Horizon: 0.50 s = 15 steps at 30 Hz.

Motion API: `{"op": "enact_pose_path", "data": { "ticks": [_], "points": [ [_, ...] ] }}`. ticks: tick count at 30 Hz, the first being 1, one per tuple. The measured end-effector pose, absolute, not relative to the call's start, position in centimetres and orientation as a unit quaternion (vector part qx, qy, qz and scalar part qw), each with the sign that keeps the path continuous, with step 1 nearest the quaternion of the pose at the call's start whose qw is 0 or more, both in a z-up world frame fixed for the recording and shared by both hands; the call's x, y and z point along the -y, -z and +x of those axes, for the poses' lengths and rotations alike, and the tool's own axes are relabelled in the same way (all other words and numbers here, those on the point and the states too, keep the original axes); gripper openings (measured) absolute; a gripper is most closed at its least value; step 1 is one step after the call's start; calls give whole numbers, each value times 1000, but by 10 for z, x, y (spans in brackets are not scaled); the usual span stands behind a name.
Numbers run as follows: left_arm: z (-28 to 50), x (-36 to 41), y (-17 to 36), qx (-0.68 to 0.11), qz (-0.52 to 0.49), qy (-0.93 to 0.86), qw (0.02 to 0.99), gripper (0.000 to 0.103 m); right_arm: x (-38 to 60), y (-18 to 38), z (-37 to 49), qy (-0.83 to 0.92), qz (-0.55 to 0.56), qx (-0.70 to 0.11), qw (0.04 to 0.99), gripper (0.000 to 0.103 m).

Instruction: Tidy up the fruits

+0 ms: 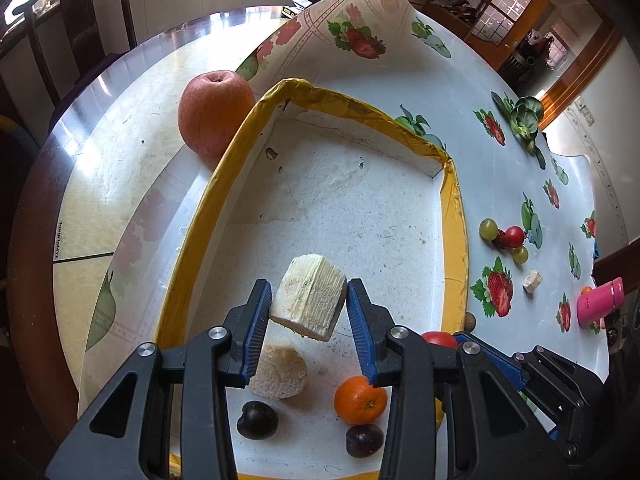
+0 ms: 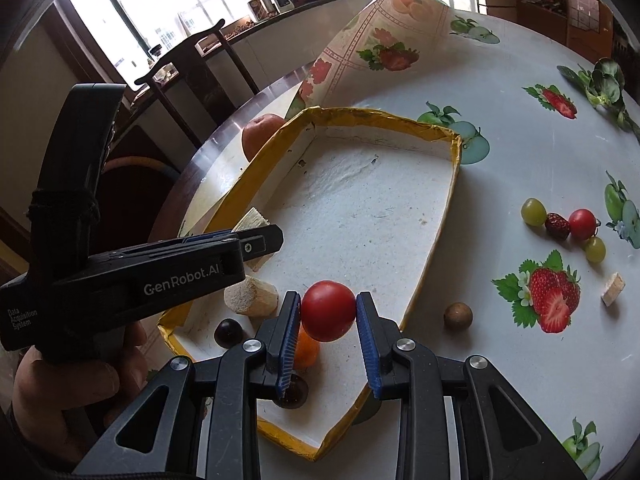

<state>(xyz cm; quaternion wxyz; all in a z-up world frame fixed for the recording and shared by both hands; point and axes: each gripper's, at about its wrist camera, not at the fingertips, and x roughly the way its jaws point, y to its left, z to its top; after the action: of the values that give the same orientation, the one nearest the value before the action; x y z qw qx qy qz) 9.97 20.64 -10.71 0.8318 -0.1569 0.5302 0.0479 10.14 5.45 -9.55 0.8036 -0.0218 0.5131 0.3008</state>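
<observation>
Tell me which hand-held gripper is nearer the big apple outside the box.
Left. The left hand-held gripper, holding a pale cut chunk, hangs over the box's apple side; the right hand-held gripper, gripping a red tomato, sits farther toward the opposite wall.

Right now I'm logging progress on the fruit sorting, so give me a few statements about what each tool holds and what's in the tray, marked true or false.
1. The right tool grips a red tomato. True.
2. The left tool is empty. False: it holds a pale cut chunk.
3. The apple lies inside the yellow-rimmed tray. False: it sits outside, against the rim.
4. A small orange is in the tray. True.
5. Two green grapes remain on the tablecloth. True.
</observation>
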Motion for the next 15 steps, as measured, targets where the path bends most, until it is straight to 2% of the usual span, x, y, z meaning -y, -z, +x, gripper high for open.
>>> {"op": "enact_pose_path", "data": {
  "ticks": [11, 15],
  "points": [
    [108, -213, 137, -555, -155, -56, 815, 37, -85, 134, 108, -314, -73, -535, 781, 29],
    [107, -213, 138, -554, -159, -56, 815, 39, -84, 141, 110, -314, -67, -543, 776, 32]
  ]
}}
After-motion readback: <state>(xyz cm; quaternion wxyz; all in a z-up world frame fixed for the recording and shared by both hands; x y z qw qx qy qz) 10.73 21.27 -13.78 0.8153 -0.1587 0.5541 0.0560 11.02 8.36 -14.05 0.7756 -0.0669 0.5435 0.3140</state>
